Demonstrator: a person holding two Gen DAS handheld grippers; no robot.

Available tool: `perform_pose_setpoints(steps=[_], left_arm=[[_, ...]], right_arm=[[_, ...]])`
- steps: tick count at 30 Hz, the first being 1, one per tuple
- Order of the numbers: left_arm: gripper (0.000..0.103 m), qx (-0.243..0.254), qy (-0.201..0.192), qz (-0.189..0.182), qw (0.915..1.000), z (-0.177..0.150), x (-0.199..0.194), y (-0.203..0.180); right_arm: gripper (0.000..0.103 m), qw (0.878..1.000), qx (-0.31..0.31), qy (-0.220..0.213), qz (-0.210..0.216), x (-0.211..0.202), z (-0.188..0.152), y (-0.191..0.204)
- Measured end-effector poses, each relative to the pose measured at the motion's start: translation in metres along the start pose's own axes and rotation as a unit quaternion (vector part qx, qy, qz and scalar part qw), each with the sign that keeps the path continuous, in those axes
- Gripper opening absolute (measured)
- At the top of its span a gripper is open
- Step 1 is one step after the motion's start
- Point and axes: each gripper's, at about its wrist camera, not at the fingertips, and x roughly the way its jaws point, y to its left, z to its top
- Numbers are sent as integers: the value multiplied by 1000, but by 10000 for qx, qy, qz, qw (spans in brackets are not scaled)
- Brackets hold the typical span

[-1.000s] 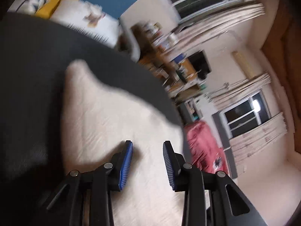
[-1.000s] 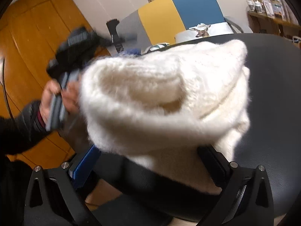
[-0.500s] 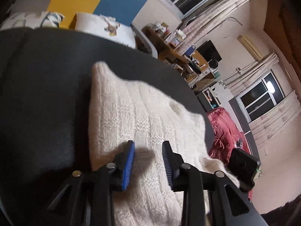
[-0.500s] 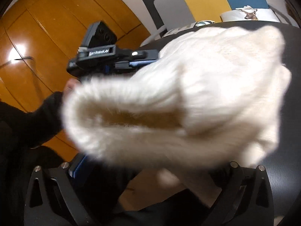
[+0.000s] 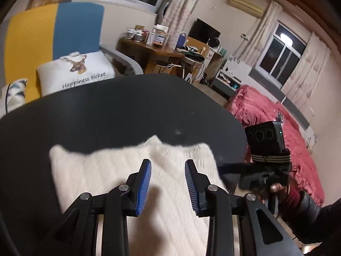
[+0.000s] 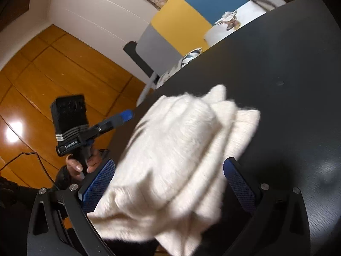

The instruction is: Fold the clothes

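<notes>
The left gripper (image 5: 168,183) points down at a slant over the near part of the black table (image 5: 119,111). Its two blue pads stand apart with nothing between them, and it hangs above the white knitted sweater (image 5: 119,177) without touching it. In the right wrist view this same gripper is seen at the left edge of the table, held by the left hand (image 6: 82,162), with a black camera block on top of it.

The right gripper (image 6: 168,183) also points somewhat downward. The sweater (image 6: 181,149), folded into a thick bundle, fills the gap between its wide-standing blue pads. The cloth is blurred, and I cannot tell if the pads press on it or only stand beside it. The right hand (image 5: 270,189), in a dark sleeve with a red cuff, holds this gripper at the right edge of the table.

The sweater lies on the near part of the table, between the two grippers. Far behind the table there is a yellow and blue chair back (image 5: 53,34) with a white cushion (image 5: 78,70), farther right a crowded wooden desk (image 5: 157,51), and to the right a bed with a red cover (image 5: 275,123). On the left side, wooden wall panels (image 6: 53,74) are near.
</notes>
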Motion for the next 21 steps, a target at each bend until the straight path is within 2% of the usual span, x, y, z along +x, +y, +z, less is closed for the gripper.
perform_pose_setpoints(steps=[2,3,4,5,7,9,12,16,18,21], left_arm=[[33,68,82,13,9999,-3,7,-5],[33,71,130,11,9999,-6,11,-6],[33,32,165,22,9999,-12,11,-5],[33,-7,201,33,9998,-18,12,-5],[33,-195,236,13,9995,-32,12,0],[33,-306,138,-2,9994,-45,6,3],[33,-353,-176,-111,9992,-62,-7,-3],[33,-365,-497,-399,9973,-87,-21,-15],[33,-366,-539,-409,9970,-95,-21,-21],[33,-366,-572,-318,9972,-105,-14,-27]], right_arm=[[101,10000,-36,15,15,5,0,2],[96,9999,-97,20,-111,-3,-11,4],[87,9996,-155,31,-238,-11,-20,6],[83,9991,-186,78,-364,-11,-15,1],[60,9977,-251,168,-615,-11,-5,-8],[45,9957,-363,192,-826,-12,-6,-7],[40,9928,-551,212,-1044,-17,-6,0],[40,9849,-1127,259,-1287,-15,3,24],[40,9797,-1667,160,-1100,-19,13,52],[40,9657,-2412,116,-956,-18,25,85]])
